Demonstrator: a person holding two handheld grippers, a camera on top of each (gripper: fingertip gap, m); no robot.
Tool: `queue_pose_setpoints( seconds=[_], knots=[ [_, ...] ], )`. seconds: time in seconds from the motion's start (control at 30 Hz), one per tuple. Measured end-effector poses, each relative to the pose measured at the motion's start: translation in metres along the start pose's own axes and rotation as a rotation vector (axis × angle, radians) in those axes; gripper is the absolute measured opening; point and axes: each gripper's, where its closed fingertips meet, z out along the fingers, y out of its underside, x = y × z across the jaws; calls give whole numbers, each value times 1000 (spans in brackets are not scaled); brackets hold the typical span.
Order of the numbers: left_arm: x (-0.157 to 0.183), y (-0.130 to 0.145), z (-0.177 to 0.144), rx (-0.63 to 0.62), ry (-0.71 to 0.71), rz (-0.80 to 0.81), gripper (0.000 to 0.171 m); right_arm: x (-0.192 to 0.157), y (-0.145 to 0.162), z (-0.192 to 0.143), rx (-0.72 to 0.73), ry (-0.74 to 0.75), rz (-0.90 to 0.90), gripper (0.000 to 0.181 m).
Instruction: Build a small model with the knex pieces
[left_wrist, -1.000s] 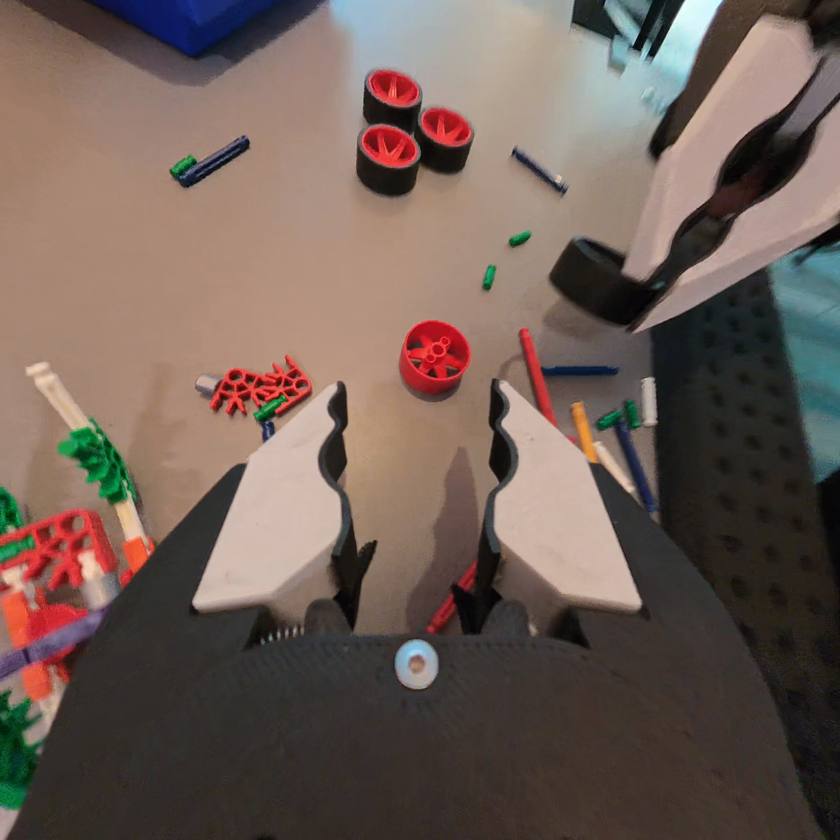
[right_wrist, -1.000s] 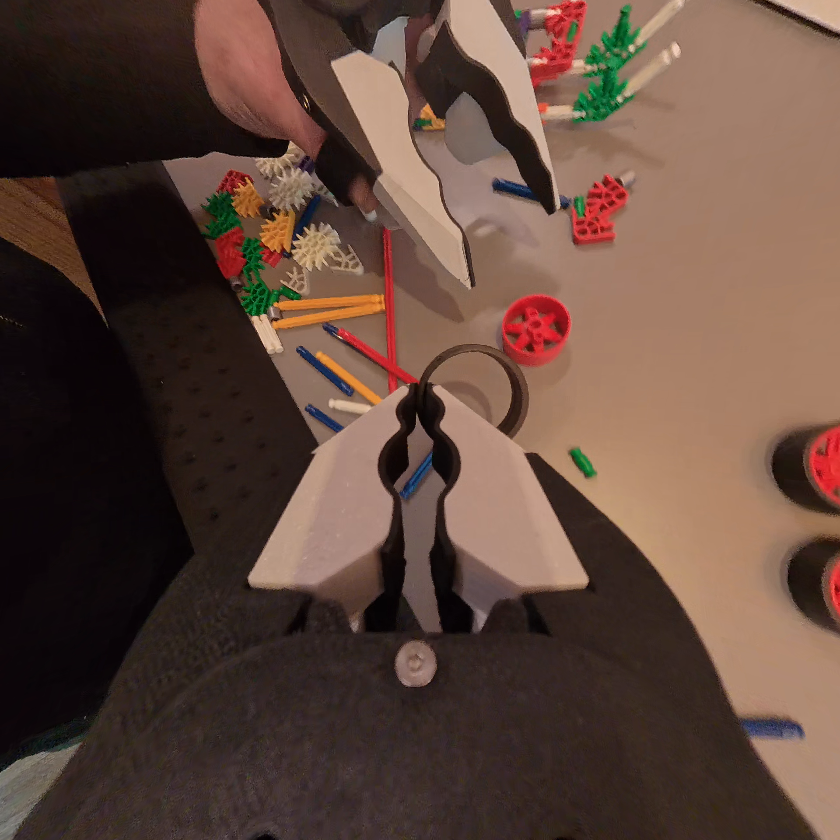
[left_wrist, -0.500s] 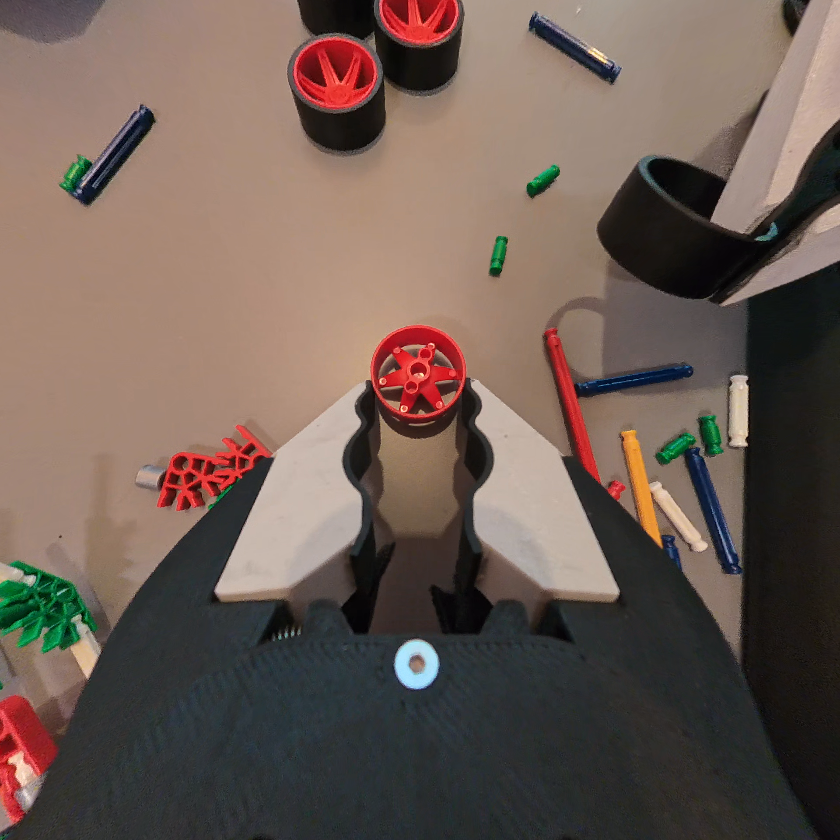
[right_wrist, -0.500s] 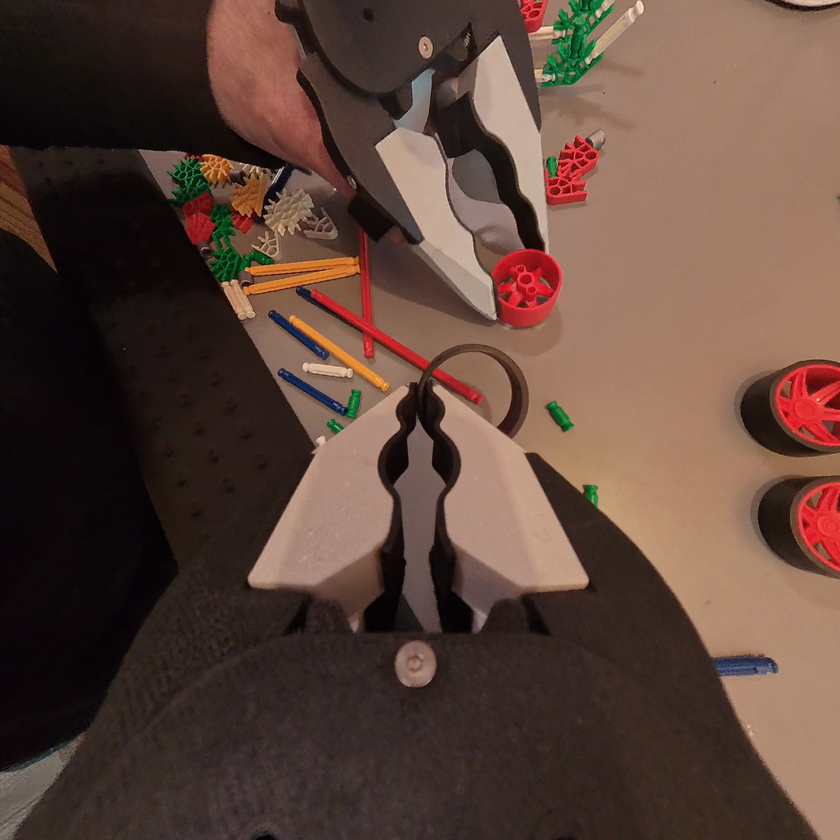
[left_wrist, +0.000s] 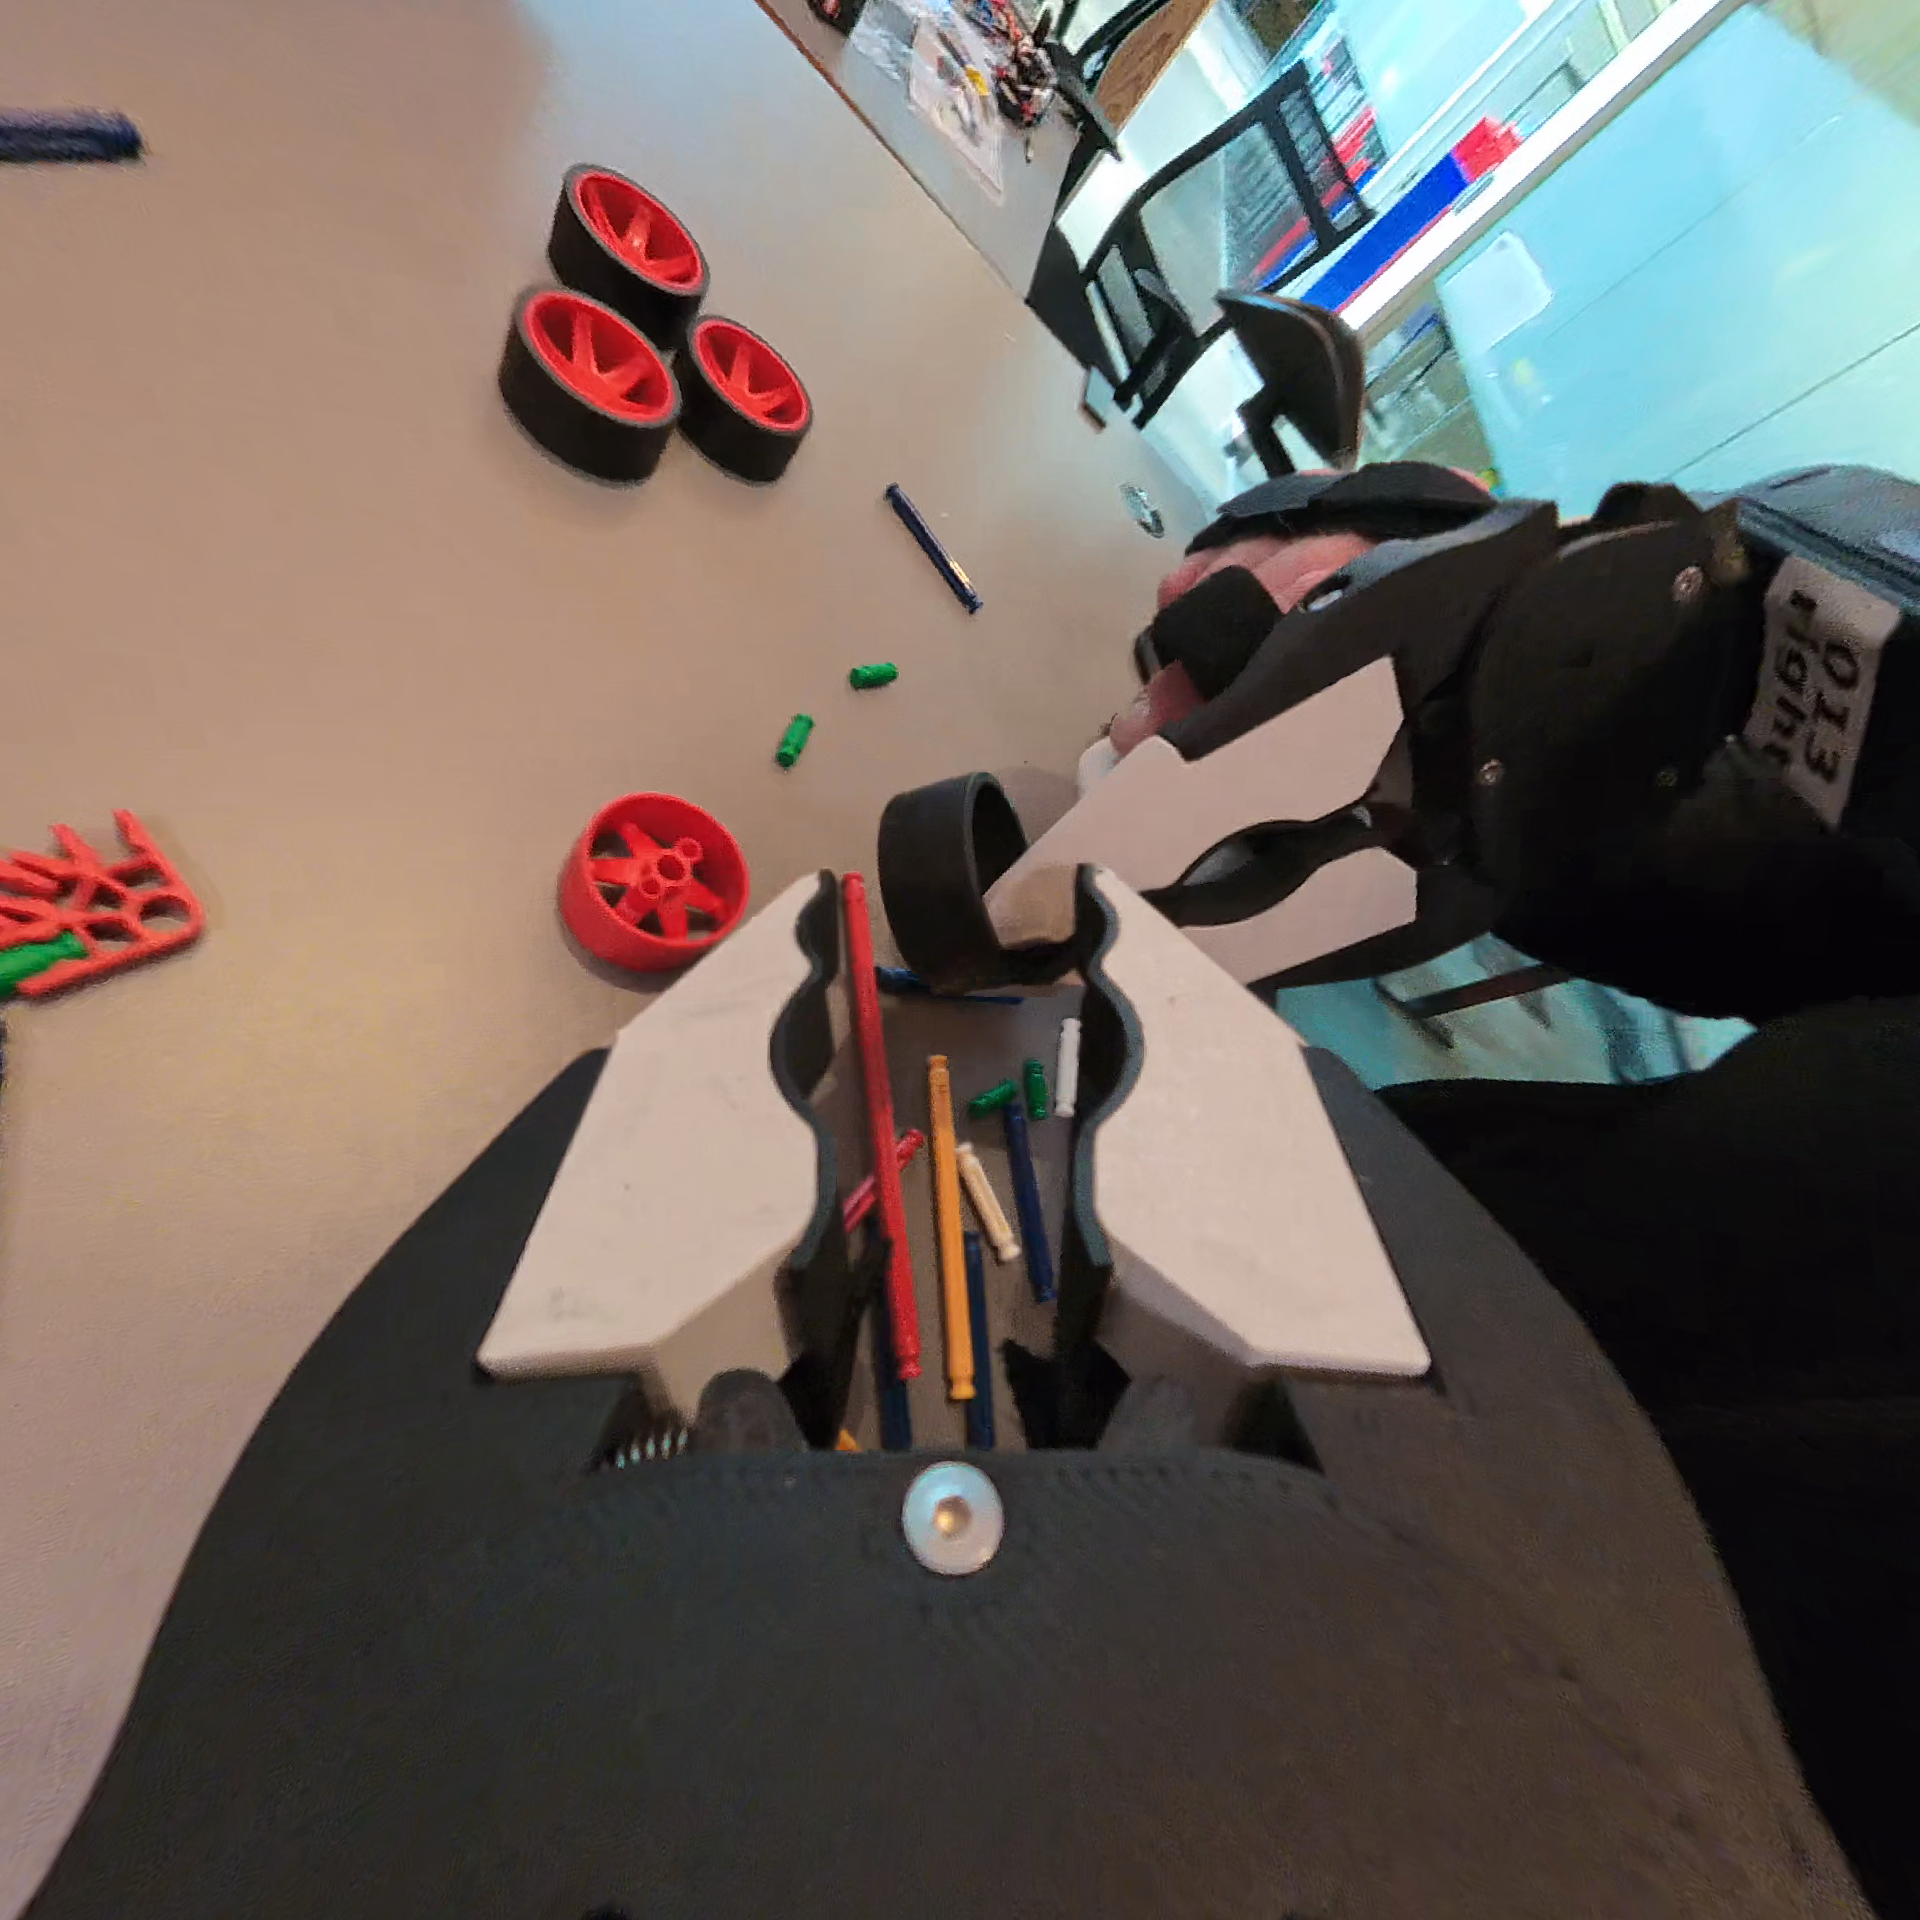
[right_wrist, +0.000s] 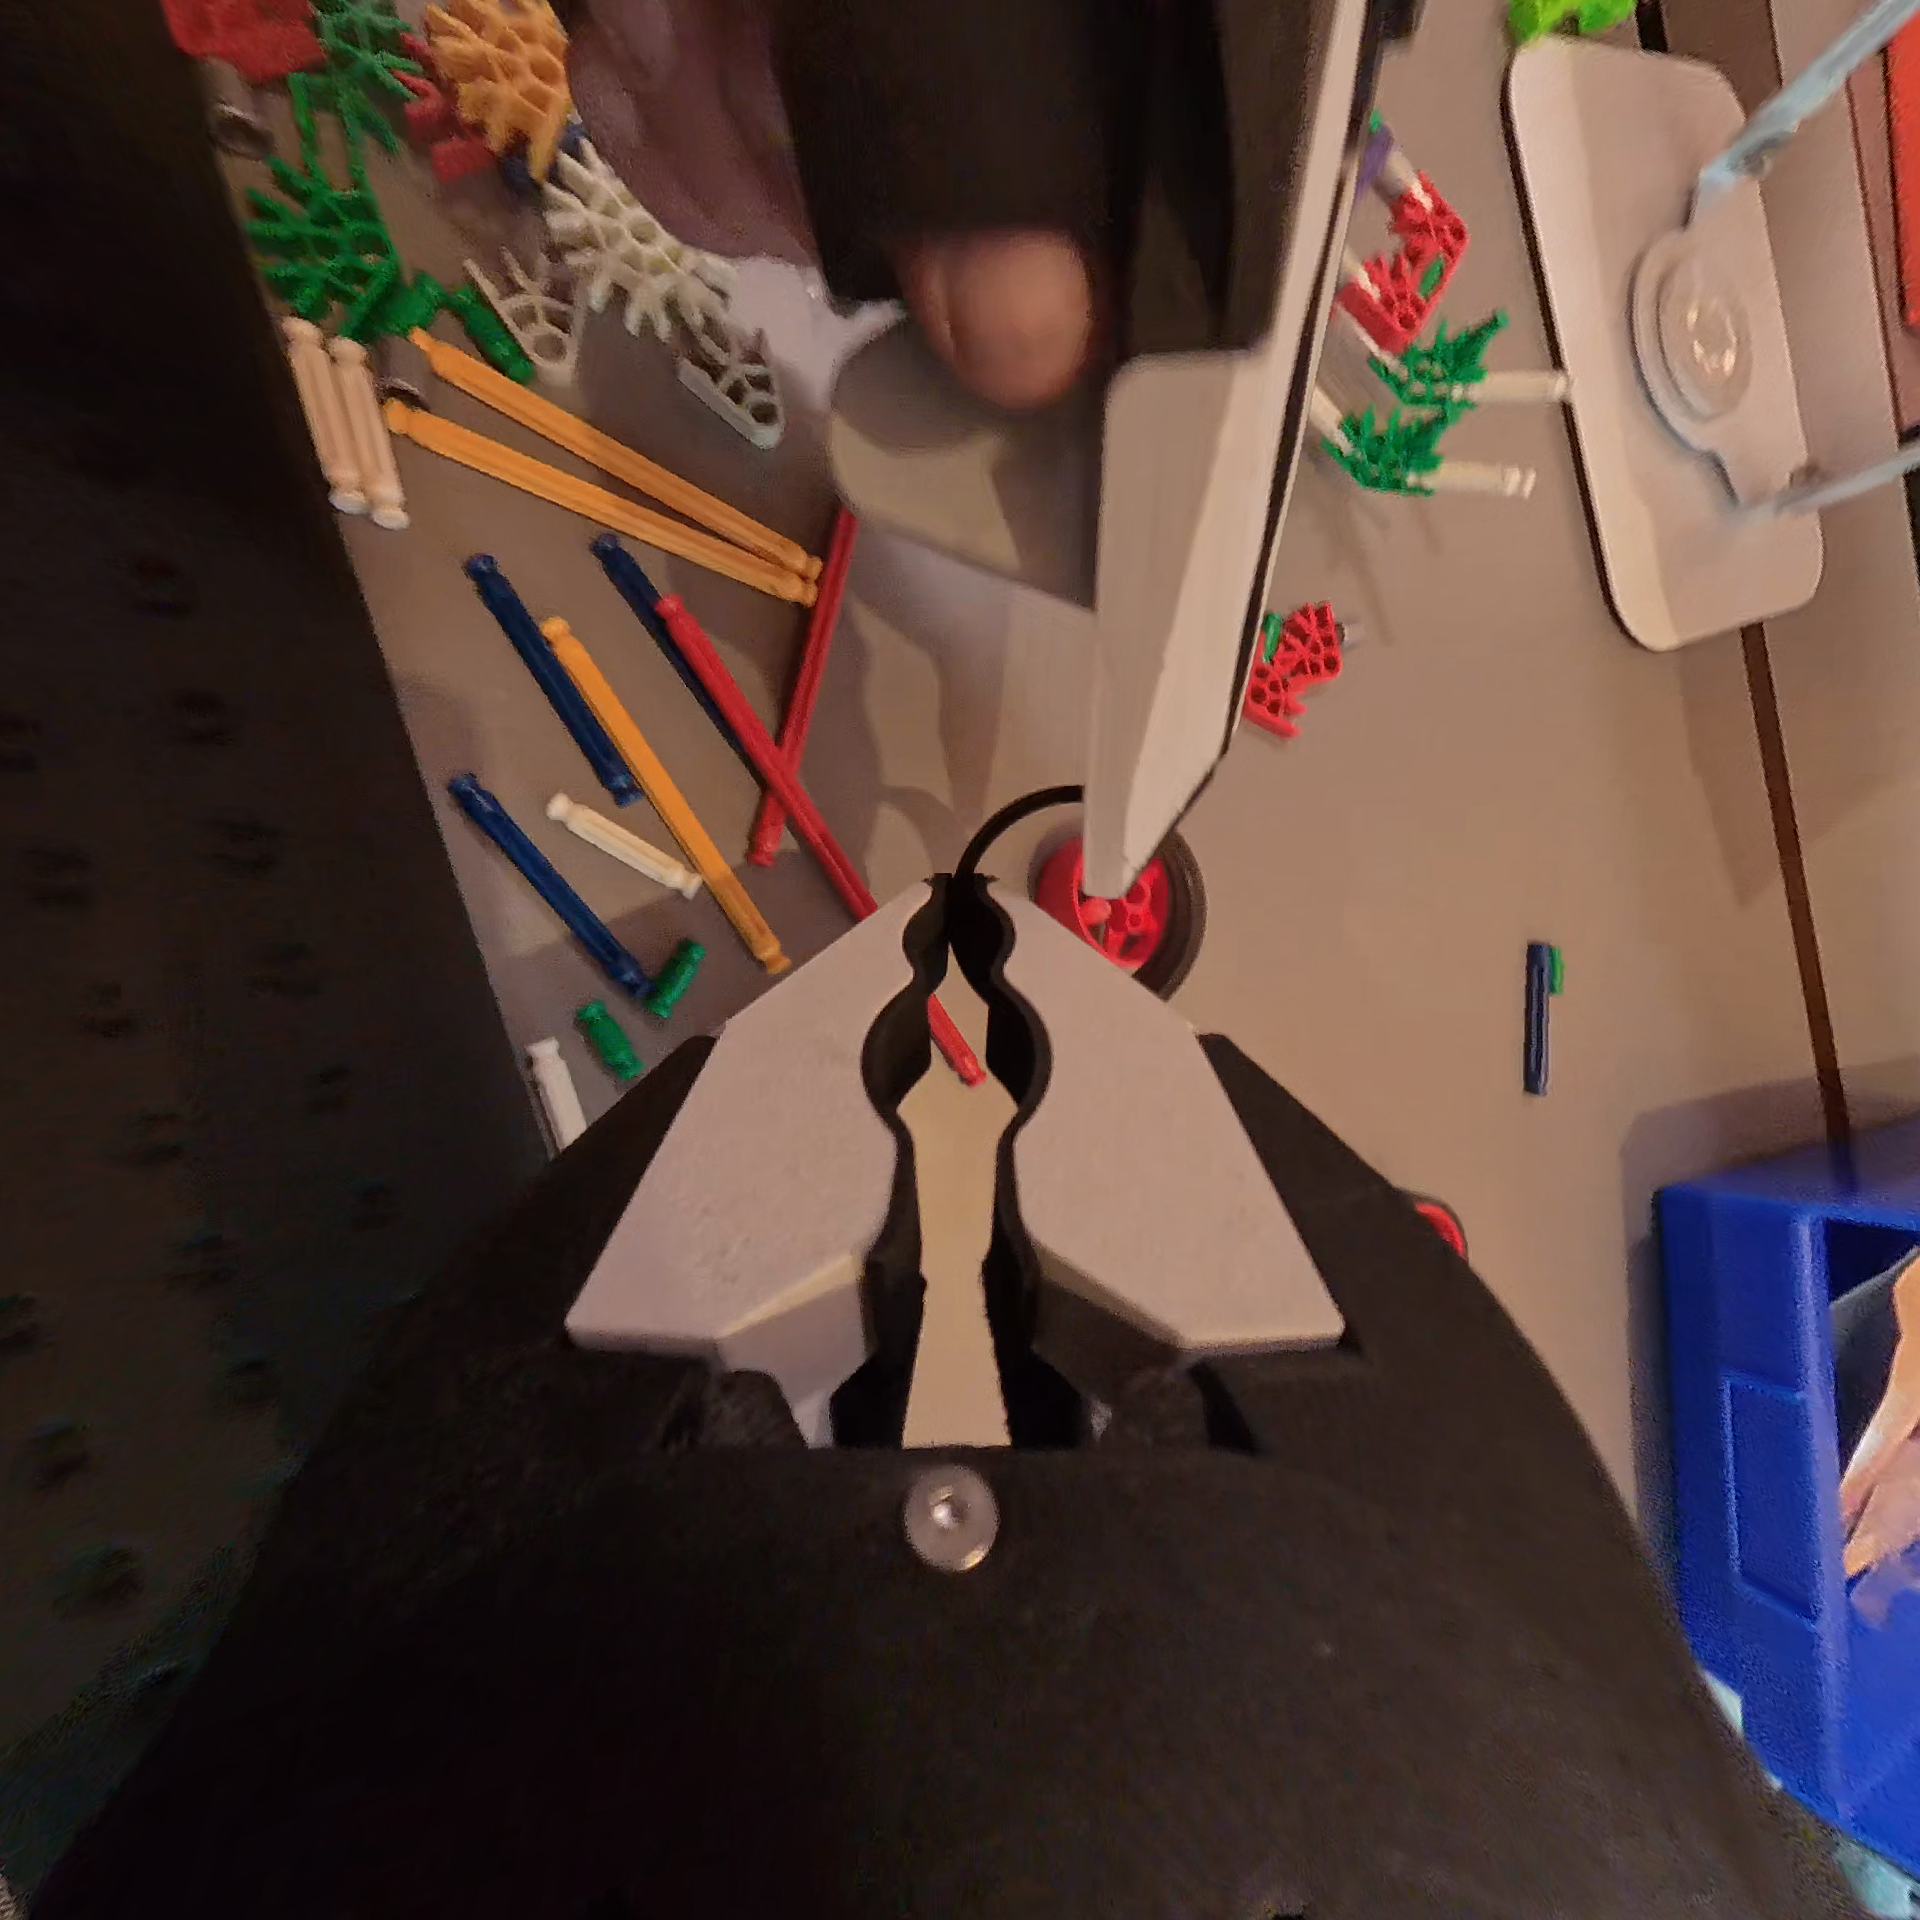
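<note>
My right gripper (right_wrist: 961, 896) is shut on the rim of a black tyre ring (right_wrist: 1192, 935) and holds it just above the table. Through the ring I see a red wheel hub (right_wrist: 1127, 920) lying on the table. In the left wrist view the tyre ring (left_wrist: 928, 894) hangs right in front of my left gripper (left_wrist: 956, 902), which is open and empty. The red hub (left_wrist: 655, 883) lies just left of its left finger. The right gripper's fingers (left_wrist: 1226, 805) come in from the right. The left gripper's finger (right_wrist: 1174, 665) points down over the hub.
Three finished red wheels with black tyres (left_wrist: 644, 343) stand farther back. Loose coloured rods (right_wrist: 644, 717) and connectors (right_wrist: 343, 239) lie along a black mat (right_wrist: 208, 935). A red connector piece (left_wrist: 94, 914), a blue bin (right_wrist: 1787, 1403) and a white stand base (right_wrist: 1662, 343) lie around. The grippers are tip to tip, or close to it.
My left gripper came off the red hub, which it straddled half a second ago, and swung right toward the tyre. The right gripper carried the tyre over to the hub.
</note>
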Motion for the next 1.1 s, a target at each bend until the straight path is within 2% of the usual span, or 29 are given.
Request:
queue_pose_setpoints(
  seconds=[0.03, 0.07, 0.13, 0.2, 0.33, 0.43, 0.53, 0.63, 0.7, 0.87, 1.03, 1.1],
  knots=[
    [1, 3, 0, 6, 13, -20, 25, -3, -5, 0, 11, -6, -16, 0],
    [0, 4, -1, 18, 17, -35, 16, -5, -9, 0, 19, -8, -21, 0],
    [1, 2, -7, 55, 34, -73, 16, -2, -15, -3, 35, 17, 3, 9],
    [-2, 0, -13, 86, 39, -113, 16, 8, -23, -12, 86, 57, 85, 40],
    [-3, -6, -17, 116, 69, -161, 15, 16, -29, -20, 154, 15, 252, 46],
    [-7, -7, -15, 85, 41, -149, 15, 22, -36, -25, 194, 30, 287, 66],
    [-12, -8, -17, 72, 28, -168, 15, 33, -44, -44, 273, 100, 287, 68],
    [-9, -12, -17, 73, 73, -193, 15, 30, -24, -24, 170, 76, 281, 67],
    [-9, -10, -13, 51, 90, -200, 15, 30, -20, -9, 164, 54, 305, 43],
    [-28, -16, -4, 85, 72, -226, 16, 45, -8, 7, 172, 33, 377, 41],
    [-59, -17, 1, 94, -113, -137, 23, 50, 11, 29, 155, -43, 449, 41],
    [-66, -16, 0, 81, -171, -89, 19, 48, 16, 35, 147, -67, 462, 40]
  ],
)
